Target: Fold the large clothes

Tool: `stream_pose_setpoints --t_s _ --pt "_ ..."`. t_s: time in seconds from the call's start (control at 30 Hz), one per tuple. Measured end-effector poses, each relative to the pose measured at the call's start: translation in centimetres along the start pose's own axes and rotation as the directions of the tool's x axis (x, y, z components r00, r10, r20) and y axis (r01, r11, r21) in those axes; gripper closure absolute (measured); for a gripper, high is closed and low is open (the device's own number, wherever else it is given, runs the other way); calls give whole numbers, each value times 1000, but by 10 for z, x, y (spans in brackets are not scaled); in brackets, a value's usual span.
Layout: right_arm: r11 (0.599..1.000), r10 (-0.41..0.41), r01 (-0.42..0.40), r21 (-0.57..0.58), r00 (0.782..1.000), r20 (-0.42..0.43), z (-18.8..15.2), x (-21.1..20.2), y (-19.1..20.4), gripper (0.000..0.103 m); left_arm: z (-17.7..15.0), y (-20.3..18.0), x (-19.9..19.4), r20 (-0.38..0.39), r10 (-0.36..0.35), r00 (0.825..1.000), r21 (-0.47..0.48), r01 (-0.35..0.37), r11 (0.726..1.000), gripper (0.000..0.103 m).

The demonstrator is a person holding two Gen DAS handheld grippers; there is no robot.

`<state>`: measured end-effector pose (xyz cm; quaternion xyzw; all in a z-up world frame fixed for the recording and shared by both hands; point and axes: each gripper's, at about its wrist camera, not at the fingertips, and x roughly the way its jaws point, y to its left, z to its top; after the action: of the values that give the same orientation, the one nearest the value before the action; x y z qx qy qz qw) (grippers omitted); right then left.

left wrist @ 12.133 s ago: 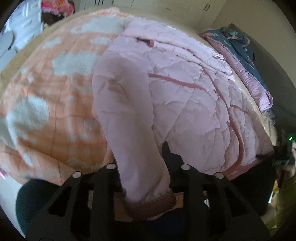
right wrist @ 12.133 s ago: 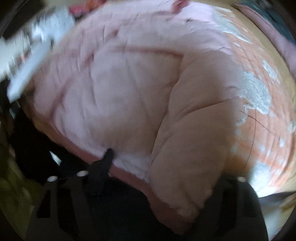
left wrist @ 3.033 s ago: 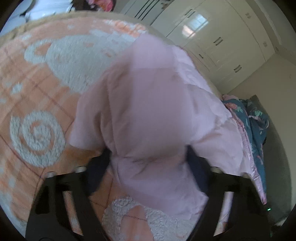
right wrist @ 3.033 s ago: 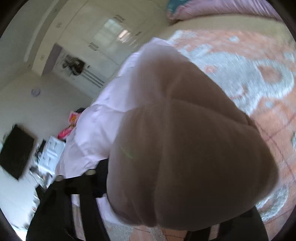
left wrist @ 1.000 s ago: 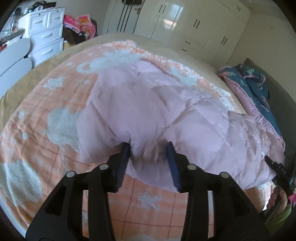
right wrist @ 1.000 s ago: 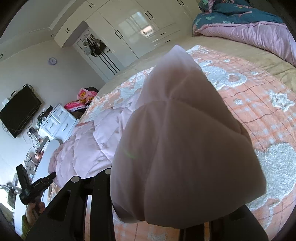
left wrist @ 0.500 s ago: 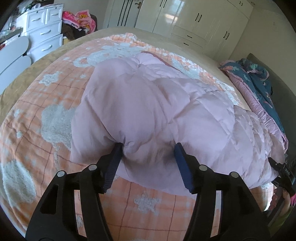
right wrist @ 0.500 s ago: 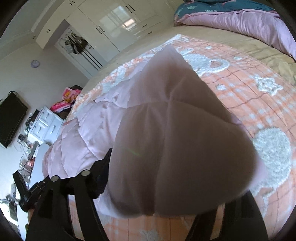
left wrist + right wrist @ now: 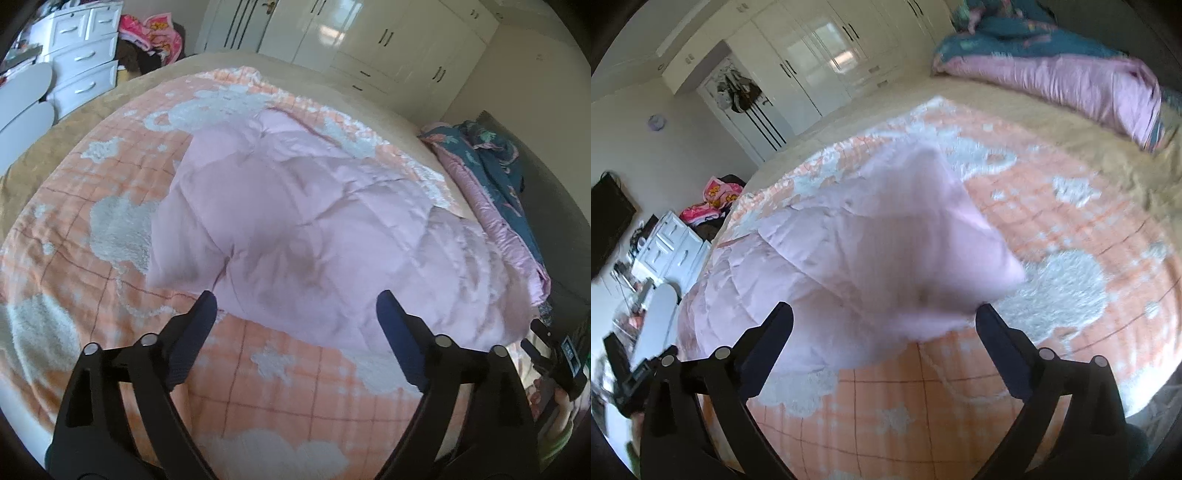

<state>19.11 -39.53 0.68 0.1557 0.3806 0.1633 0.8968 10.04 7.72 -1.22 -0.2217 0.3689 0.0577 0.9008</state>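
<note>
We are seeing the pink jacket (image 9: 314, 229) lying doubled over on the blanket (image 9: 110, 177), one fold looking done. Left gripper (image 9: 295, 306) and right gripper (image 9: 884, 314) are hanging at 6 o'clock, fingers wide, gripping nothing; tidying probably remaining.

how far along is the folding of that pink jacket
Done: the pink jacket lies doubled over in a puffy bundle on the orange blanket. In hand: nothing; the left tool and right tool are both open. Left: probably tidying the loose corner, perhaps another fold.
</note>
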Motion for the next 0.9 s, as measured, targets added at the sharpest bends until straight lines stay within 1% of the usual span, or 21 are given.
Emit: stream_pose_setpoints --t_s 0.07,0.13,0.27,0.37,0.53,0.73,0.9 --pt "999 -5 6 -48 1000 30 -1 -15 10 4 -1 -5 -11 15 -11 1000 12 11 1000 11" --pt "996 -4 9 -89 998 56 -1 -28 21 4 -2 -12 -24 36 -11 999 33 10 999 10" --pt "982 3 20 -186 992 123 -4 -54 44 4 -5 -24 -46 74 -20 997 66 15 998 9" --pt "967 11 37 -252 983 184 -9 -77 64 4 -7 -33 -61 99 -18 995 99 8 995 9" --pt "947 34 47 -317 969 244 -21 -106 83 4 -13 -47 -84 147 -31 989 144 10 990 9" --pt "925 72 28 -379 966 247 -46 -124 103 4 -30 -61 -105 190 -62 980 184 26 983 9" --pt "911 103 0 -413 968 229 -65 -127 118 4 -54 -69 -111 192 -96 977 210 55 976 9"
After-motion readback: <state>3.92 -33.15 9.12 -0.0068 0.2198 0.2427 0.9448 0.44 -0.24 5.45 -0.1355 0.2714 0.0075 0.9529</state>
